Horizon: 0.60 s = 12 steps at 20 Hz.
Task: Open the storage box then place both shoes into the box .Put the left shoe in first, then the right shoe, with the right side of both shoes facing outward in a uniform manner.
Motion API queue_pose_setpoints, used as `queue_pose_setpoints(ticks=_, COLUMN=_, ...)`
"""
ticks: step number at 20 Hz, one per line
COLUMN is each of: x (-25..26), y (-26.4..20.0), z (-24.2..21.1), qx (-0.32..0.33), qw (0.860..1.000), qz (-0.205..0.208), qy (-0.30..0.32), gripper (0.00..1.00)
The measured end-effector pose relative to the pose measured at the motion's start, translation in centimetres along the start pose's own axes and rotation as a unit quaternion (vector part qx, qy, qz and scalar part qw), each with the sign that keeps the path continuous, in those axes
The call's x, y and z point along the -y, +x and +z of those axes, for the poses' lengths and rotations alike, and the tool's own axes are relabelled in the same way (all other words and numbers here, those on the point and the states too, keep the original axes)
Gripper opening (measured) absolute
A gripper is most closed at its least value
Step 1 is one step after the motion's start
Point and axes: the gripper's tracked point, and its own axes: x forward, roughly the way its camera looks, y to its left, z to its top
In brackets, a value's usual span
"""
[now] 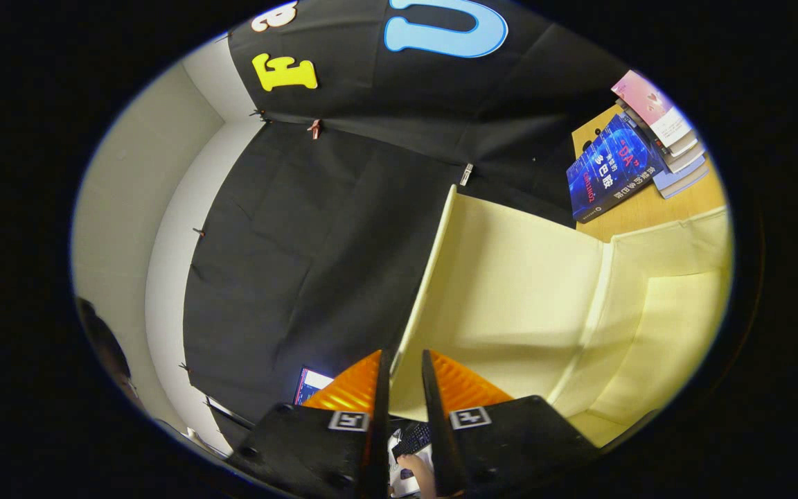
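The wooden tabletop [655, 204] carries a stack of books [648, 149] toward its far edge, with the cream storage box [544, 298] just beside them.

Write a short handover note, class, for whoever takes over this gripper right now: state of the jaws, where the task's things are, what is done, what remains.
Gripper: jaws nearly closed around the edge of the pale yellow storage box lid; whether both press on it cannot be told.
Lid: raised, its inside showing; the pale yellow storage box is open beyond the jaws.
Beyond the box: a stack of books on the wooden table.
Done: box opened, as far as can be seen.
Left: release the lid, put in the left shoe, then the right, right sides outward.
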Motion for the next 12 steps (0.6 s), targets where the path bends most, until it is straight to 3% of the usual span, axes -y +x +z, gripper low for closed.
queue_pose_setpoints(ticks=3, x=-0.3, y=-0.4, z=0.5, qx=0.013, qw=1.0, qz=0.003, qy=-0.008, gripper=0.62)
queue_pose_setpoints(ticks=4, x=0.0, y=-0.6, z=0.6, qx=0.015, qw=1.0, qz=-0.002, qy=-0.014, gripper=0.68)
queue_pose_setpoints(ticks=6, x=0.4, y=-1.2, z=0.8, qx=0.018, qw=1.0, qz=-0.01, qy=-0.02, gripper=0.94)
queue_pose_setpoints(ticks=12, x=1.1, y=-4.5, z=1.5, qx=0.035, qw=0.997, qz=-0.042, qy=-0.054, gripper=0.95)
